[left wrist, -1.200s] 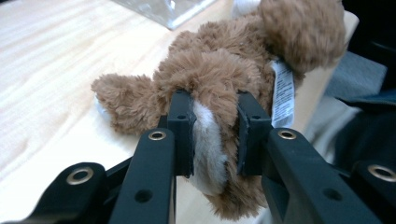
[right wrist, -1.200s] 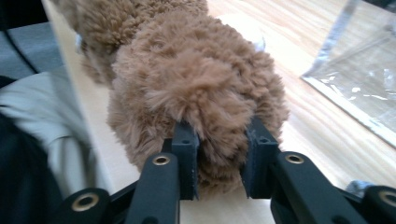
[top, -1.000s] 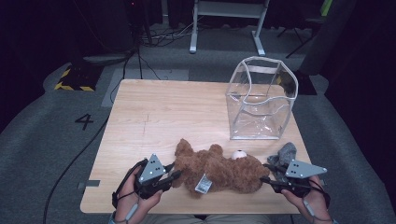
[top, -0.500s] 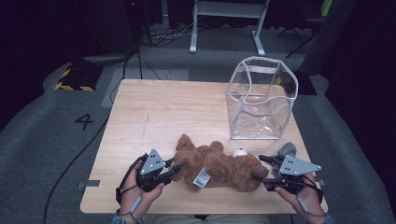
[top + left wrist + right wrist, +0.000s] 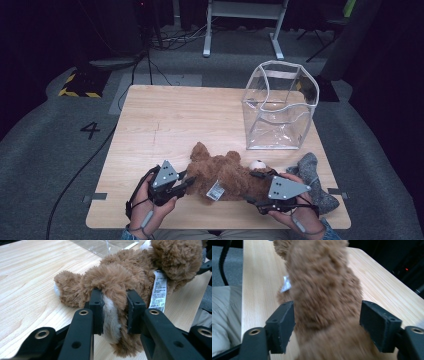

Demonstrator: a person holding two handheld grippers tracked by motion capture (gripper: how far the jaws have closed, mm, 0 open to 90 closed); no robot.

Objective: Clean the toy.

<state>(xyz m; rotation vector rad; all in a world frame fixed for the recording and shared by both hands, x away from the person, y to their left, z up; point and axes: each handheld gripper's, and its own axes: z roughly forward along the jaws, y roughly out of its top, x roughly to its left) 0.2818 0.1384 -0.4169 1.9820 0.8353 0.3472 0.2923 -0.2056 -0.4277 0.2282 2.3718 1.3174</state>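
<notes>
A brown teddy bear (image 5: pixel 225 172) lies on its side near the front edge of the wooden table (image 5: pixel 175 120), with a white label (image 5: pixel 216 190) on it. My left gripper (image 5: pixel 187 182) is at its left end. In the left gripper view the left gripper (image 5: pixel 115 312) is shut on a furry leg with a pale paw pad, part of the teddy bear (image 5: pixel 120 272). My right gripper (image 5: pixel 254 189) is at the bear's right end. Its jaws have just been opening. In the right gripper view the right gripper (image 5: pixel 327 325) stands open around the teddy bear (image 5: pixel 322 285), with a gap at the right pad.
A clear plastic bag (image 5: pixel 280 107) stands open at the table's back right. A grey cloth (image 5: pixel 312 172) lies at the front right corner beside my right hand. The table's front edge is close below both hands. The left and middle of the table are bare wood.
My right gripper has moved left from beside the grey cloth to the bear's right end, and its jaws stand wider. The left gripper keeps its grip and has barely moved.
</notes>
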